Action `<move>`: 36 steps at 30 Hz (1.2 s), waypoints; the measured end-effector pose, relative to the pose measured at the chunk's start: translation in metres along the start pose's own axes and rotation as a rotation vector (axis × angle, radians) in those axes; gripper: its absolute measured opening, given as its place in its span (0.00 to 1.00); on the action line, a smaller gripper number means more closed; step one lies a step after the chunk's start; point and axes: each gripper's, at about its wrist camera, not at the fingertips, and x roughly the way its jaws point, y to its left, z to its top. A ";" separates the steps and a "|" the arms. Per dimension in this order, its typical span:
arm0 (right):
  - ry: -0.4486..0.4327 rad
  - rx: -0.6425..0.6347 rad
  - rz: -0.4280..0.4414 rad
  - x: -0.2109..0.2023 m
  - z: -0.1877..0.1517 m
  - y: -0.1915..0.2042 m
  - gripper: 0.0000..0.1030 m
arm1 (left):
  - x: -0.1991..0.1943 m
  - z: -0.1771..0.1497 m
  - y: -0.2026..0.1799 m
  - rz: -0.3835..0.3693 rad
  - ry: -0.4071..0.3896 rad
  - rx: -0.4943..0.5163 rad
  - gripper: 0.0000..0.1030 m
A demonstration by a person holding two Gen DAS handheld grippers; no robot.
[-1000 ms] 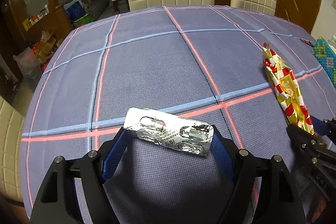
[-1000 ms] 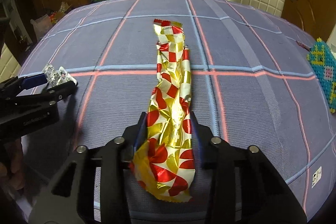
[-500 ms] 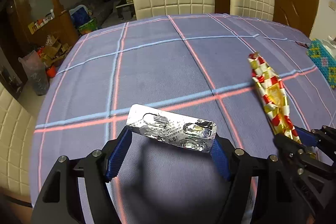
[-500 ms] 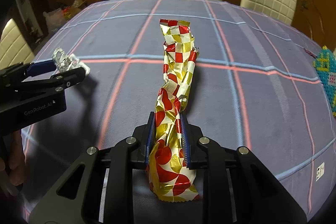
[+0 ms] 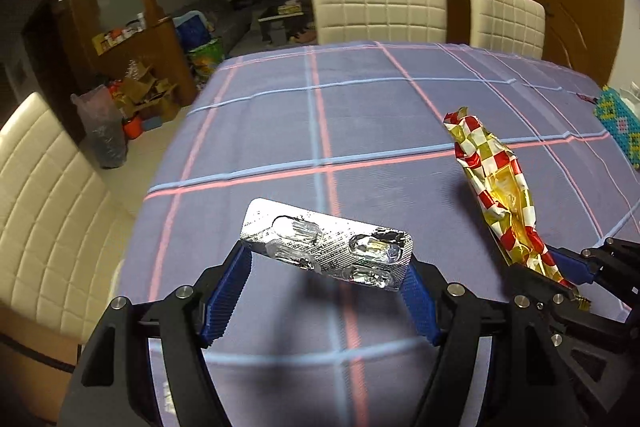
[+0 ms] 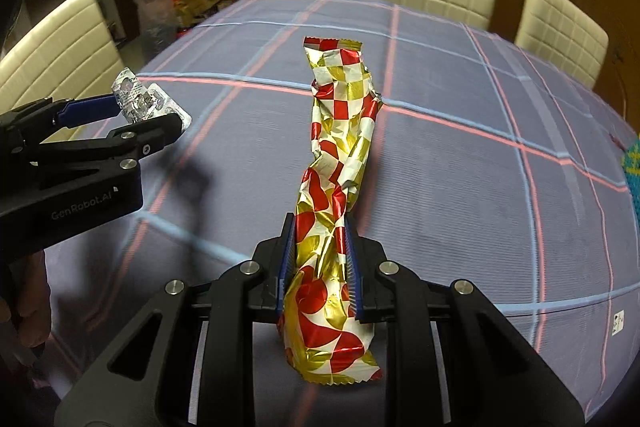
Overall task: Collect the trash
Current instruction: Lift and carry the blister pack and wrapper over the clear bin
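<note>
Left gripper clamps empty blister pack, right gripper pinches crumpled foil wrapper, both lifted off tablecloth for disposal.

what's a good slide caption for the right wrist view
Right hand-held gripper shut on a red-and-gold wrapper above the checked tablecloth.

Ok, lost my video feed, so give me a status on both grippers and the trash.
Left gripper shut on blister pack. Right gripper shut on foil wrapper. Both lifted off tablecloth. Nothing in the way.
</note>
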 end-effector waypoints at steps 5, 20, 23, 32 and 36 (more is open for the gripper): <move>-0.031 -0.045 0.012 -0.014 0.002 0.028 0.23 | -0.018 -0.014 0.025 0.024 -0.016 -0.028 0.67; -0.039 -0.141 0.040 -0.025 0.012 0.093 0.23 | -0.045 -0.044 0.098 0.089 -0.043 -0.122 0.67; -0.042 -0.161 0.049 -0.026 0.014 0.107 0.23 | -0.048 -0.050 0.109 0.096 -0.042 -0.135 0.67; -0.048 -0.217 0.067 -0.025 0.022 0.146 0.23 | -0.054 -0.064 0.138 0.114 -0.049 -0.177 0.67; -0.047 -0.239 0.075 -0.024 0.025 0.161 0.23 | -0.056 -0.071 0.151 0.132 -0.049 -0.198 0.67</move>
